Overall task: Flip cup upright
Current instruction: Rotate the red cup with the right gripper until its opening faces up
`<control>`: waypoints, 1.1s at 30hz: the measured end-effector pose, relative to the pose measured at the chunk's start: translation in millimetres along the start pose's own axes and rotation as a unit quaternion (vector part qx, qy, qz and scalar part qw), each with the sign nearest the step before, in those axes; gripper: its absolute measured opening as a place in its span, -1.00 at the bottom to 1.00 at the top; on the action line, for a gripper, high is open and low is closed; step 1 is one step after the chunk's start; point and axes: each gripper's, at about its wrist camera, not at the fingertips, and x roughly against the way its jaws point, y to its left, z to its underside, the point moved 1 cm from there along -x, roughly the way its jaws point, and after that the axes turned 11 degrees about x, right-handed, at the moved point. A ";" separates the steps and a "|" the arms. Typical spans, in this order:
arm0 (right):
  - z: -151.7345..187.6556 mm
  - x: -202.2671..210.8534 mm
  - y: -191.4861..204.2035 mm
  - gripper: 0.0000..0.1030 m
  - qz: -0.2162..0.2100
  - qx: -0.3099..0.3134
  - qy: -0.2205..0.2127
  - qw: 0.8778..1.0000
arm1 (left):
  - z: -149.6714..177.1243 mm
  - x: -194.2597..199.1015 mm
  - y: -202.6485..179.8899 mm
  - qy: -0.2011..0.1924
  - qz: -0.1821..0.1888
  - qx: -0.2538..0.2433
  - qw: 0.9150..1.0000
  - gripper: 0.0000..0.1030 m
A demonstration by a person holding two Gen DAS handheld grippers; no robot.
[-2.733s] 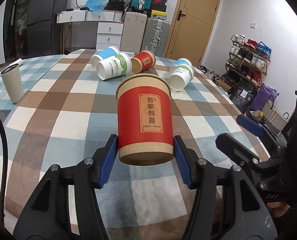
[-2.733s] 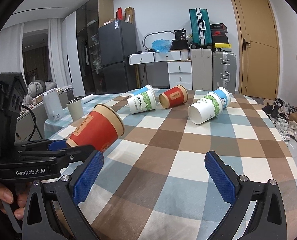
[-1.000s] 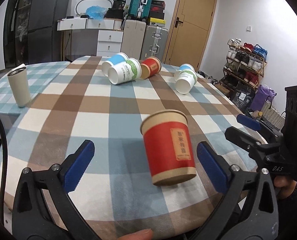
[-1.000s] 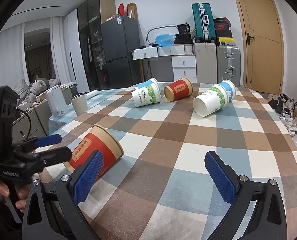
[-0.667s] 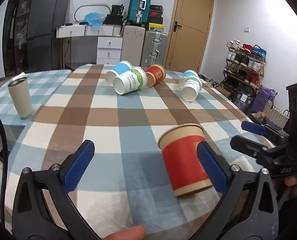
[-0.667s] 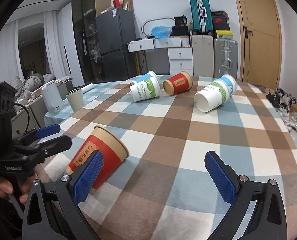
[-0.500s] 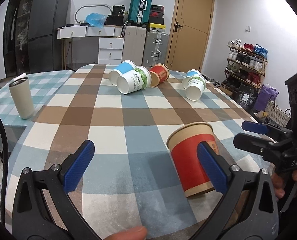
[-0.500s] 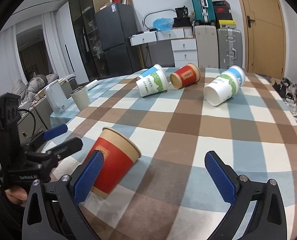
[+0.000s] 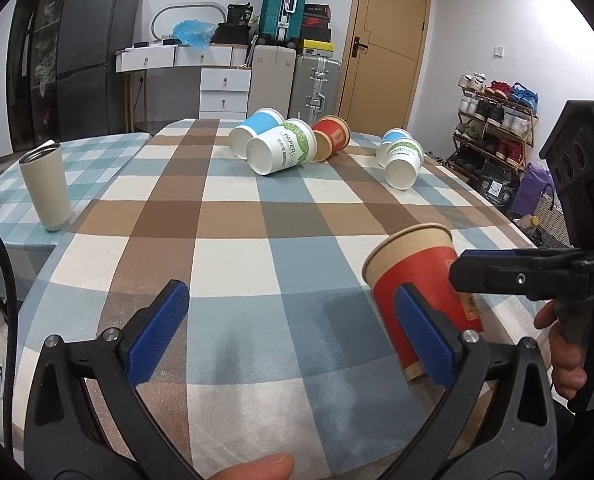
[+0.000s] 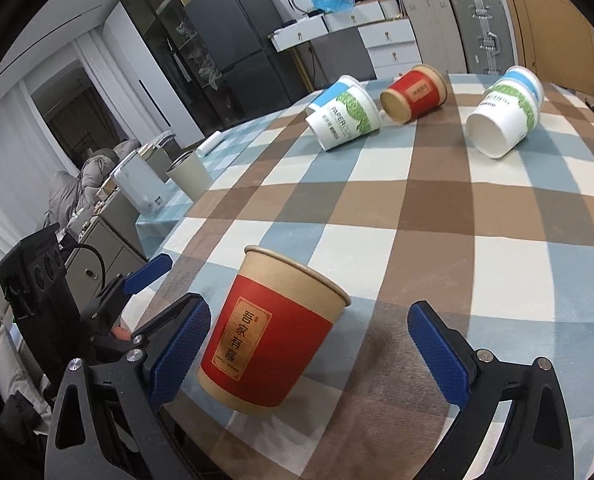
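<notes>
Red paper cup (image 10: 269,336) upright on bench (image 10: 437,216), lower centre. Right gripper (image 10: 309,352) apart, straddling cup; left gripper (image 9: 293,336) apart. Next: pick toppled cup.

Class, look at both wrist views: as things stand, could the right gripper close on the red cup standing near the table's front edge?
Probably yes. The right gripper is open, and the red cup stands upright between its fingers, with nothing between them and the cup. The left gripper, also open, sits off to the side.
</notes>
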 end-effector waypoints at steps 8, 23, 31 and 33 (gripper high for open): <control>-7.4 -19.7 -8.4 0.73 -0.059 -0.054 0.030 0.996 | -1.1 -1.1 3.6 -0.004 0.014 0.011 1.000 0.98; -9.5 -22.3 -14.7 0.30 -0.106 -0.091 0.033 0.990 | -3.2 0.1 1.0 -0.018 0.018 0.004 1.000 0.98; -17.3 10.0 -2.3 0.27 -0.031 -0.023 -0.047 0.998 | -3.8 1.6 0.1 -0.026 0.012 0.006 1.000 0.98; -20.0 11.7 3.2 0.27 0.001 0.001 -0.058 0.998 | -3.6 1.3 -1.2 -0.027 0.011 0.004 1.000 0.98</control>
